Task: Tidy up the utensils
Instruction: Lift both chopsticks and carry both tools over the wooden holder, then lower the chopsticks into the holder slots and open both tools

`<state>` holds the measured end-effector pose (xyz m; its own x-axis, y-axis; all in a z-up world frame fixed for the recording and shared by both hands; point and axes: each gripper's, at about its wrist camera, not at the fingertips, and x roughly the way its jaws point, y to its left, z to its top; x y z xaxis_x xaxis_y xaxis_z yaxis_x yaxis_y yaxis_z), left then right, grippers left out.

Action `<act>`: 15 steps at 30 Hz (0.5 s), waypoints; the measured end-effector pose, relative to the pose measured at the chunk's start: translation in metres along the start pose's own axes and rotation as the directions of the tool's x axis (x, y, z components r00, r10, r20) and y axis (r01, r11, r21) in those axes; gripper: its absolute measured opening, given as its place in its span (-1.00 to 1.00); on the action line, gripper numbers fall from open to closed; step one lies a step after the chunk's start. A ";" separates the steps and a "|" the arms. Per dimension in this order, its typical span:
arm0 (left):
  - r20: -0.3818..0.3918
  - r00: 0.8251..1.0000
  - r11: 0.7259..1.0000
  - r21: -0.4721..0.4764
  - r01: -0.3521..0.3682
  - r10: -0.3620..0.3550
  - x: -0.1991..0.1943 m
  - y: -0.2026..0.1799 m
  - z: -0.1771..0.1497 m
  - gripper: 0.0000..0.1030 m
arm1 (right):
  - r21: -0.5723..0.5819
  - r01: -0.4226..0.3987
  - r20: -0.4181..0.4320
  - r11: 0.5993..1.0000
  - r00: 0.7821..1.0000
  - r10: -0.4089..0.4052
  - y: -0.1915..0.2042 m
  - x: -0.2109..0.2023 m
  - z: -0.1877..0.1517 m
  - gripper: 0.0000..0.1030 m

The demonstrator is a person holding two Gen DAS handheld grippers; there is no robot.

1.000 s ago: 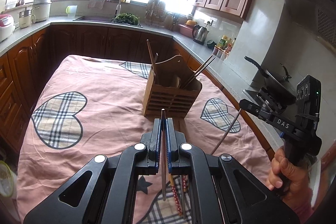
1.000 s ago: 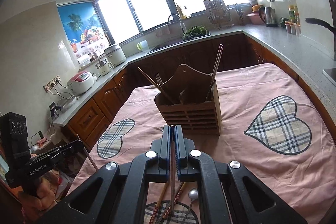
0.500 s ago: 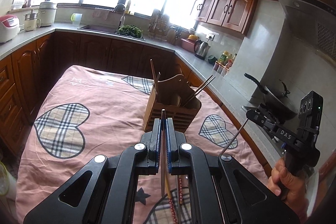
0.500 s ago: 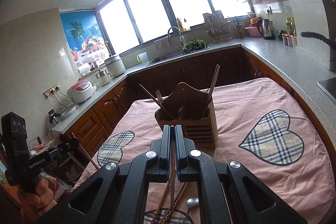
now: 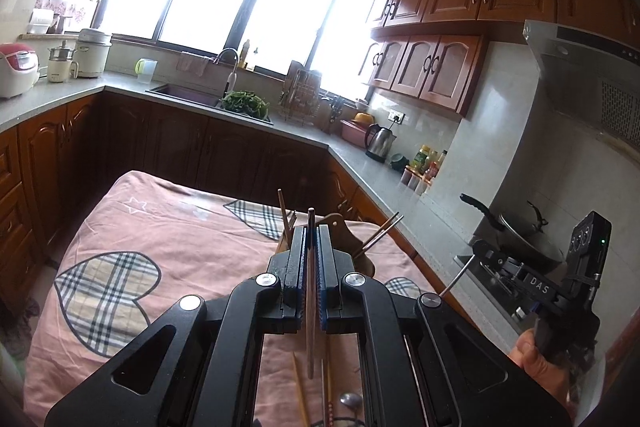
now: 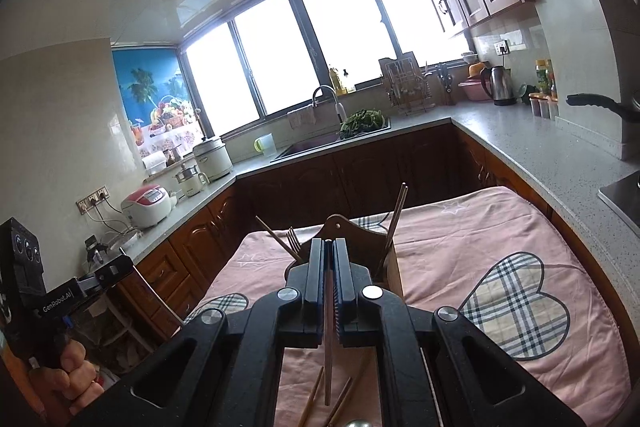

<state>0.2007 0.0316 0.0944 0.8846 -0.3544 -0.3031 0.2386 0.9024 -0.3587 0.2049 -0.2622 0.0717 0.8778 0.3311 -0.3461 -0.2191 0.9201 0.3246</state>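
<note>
Left gripper [image 5: 311, 267]: jaws closed on a single wooden chopstick [image 5: 310, 307], clamped near its middle, tip poking out ahead of the jaws, tail hanging below them.

Right gripper [image 6: 329, 283]: jaws likewise pinched tight on a thin reddish stick [image 6: 328, 351], probably another chopstick; the part ahead of the jaws is hidden between the pads.

Both sticks run along the finger axis, which suits dropping them end-first into a slot.

Wooden utensil holder [image 6: 390, 269] sits straight ahead of both sets of jaws and below them, mostly hidden behind the fingers. It already holds a fork [image 6: 294, 241] and several chopsticks leaning outward.

Beneath the jaws, loose chopsticks [image 6: 342, 401] and a spoon [image 5: 351, 399] lie on the pink cloth [image 5: 192, 239] covering the counter; these remain to be sorted.

Judgement: mid-carry, each hand bringing one stick toward the holder. Both grippers ride high, likely to clear the holder's tall back panel and the utensils already standing.
</note>
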 end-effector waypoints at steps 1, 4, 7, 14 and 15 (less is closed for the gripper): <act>0.007 1.000 1.000 0.000 0.002 -0.002 0.003 -0.001 0.004 -0.93 | 0.006 0.002 0.016 1.000 1.000 -0.002 -0.001 0.000 0.004 -0.93; 0.034 0.999 1.000 -0.001 0.005 -0.005 0.013 -0.003 0.015 -0.93 | 0.024 0.011 0.064 1.000 0.998 -0.012 -0.005 0.002 0.014 -0.93; 0.058 0.998 1.000 -0.006 0.007 -0.006 0.024 -0.004 0.026 -0.93 | 0.041 0.013 0.100 0.999 0.995 -0.017 -0.011 0.006 0.025 -0.93; 0.108 0.994 0.999 -0.043 -0.004 0.008 0.050 0.000 0.049 -0.93 | 0.062 0.025 0.164 0.998 0.986 -0.034 -0.024 0.023 0.051 -0.93; 0.115 0.993 0.999 -0.048 -0.004 0.009 0.054 0.001 0.052 -0.93 | 0.065 0.026 0.172 0.998 0.984 -0.036 -0.025 0.025 0.053 -0.93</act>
<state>0.2696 0.0260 0.1238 0.9269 -0.3158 -0.2030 0.2161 0.8910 -0.3992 0.2552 -0.2882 0.1019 0.9453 0.2565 -0.2014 -0.1684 0.9129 0.3719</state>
